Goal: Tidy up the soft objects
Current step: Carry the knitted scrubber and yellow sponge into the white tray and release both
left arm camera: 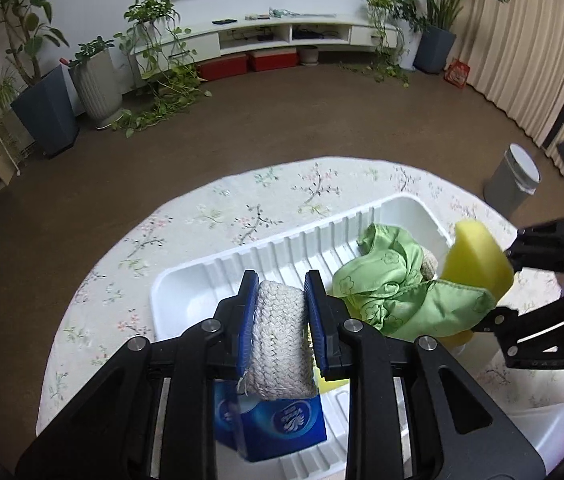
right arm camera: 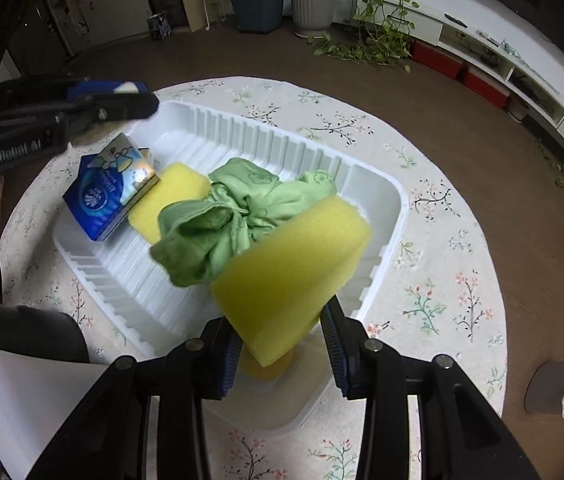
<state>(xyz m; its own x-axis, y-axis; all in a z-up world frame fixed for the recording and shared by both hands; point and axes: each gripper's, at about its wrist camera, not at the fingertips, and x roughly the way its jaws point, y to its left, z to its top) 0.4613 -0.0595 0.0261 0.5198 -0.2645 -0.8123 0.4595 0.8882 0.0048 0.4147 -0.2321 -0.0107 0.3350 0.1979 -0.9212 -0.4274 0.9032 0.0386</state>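
Note:
A white ribbed tray sits on a round floral table. My left gripper is shut on a white woven pad, held above the tray's near end over a blue tissue pack. My right gripper is shut on a yellow sponge, held above the tray's other end. A crumpled green cloth lies in the tray. A second yellow sponge lies under the cloth and tissue pack. The left gripper shows at the left of the right wrist view.
A white container stands on the table beside the tray. A grey bin stands on the brown floor. Potted plants and a low TV shelf line the far wall.

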